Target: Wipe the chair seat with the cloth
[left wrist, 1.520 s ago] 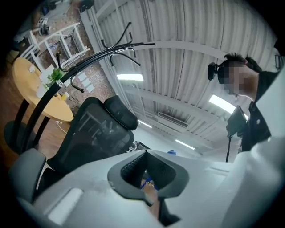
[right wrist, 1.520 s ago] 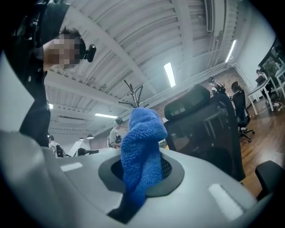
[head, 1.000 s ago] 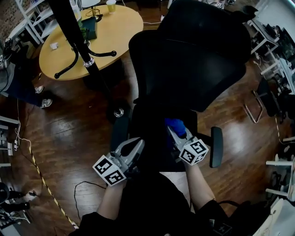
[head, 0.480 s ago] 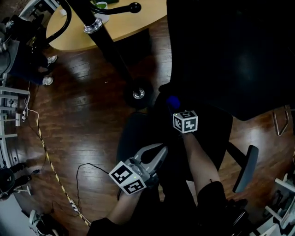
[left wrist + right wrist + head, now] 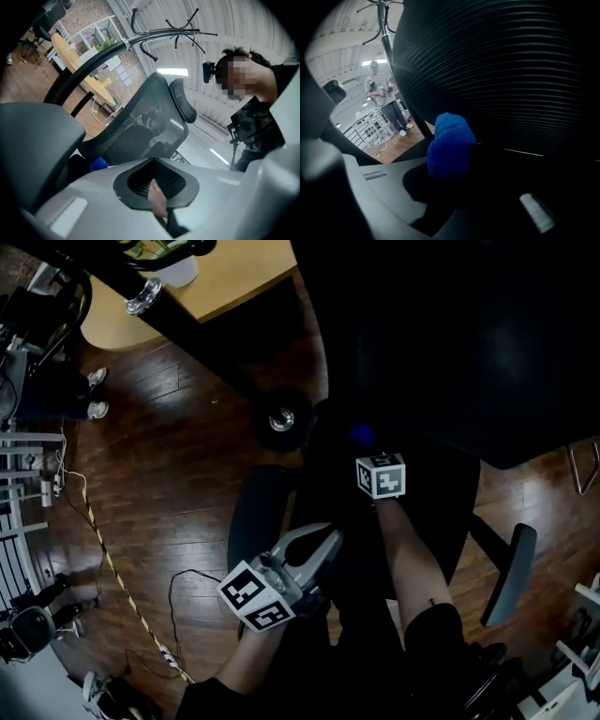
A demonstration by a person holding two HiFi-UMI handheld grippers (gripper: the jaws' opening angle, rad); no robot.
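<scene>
The black office chair fills the head view; its seat (image 5: pixel 427 521) lies under my right forearm. My right gripper (image 5: pixel 367 451) is shut on a blue fluffy cloth (image 5: pixel 360 435), which is low at the seat's rear, close to the backrest (image 5: pixel 511 70). In the right gripper view the cloth (image 5: pixel 450 145) bulges out of the right gripper (image 5: pixel 445 176) against the ribbed backrest. My left gripper (image 5: pixel 323 542) hovers beside the seat's left front, shut and holding nothing. The left gripper view shows the left gripper (image 5: pixel 154 164), the mesh backrest (image 5: pixel 136 126) and the cloth (image 5: pixel 98 163).
The chair's left armrest (image 5: pixel 255 517) is just beyond the left gripper; the right armrest (image 5: pixel 506 573) is at the right. A black coat rack's pole (image 5: pixel 192 329) and base (image 5: pixel 281 418) stand left of the chair, by a yellow round table (image 5: pixel 225 273). A cable (image 5: pixel 103 559) crosses the wooden floor.
The right gripper has tipped down from facing the ceiling and carried the cloth forward to the seat's rear by the backrest. The left gripper has stayed near the seat's left front.
</scene>
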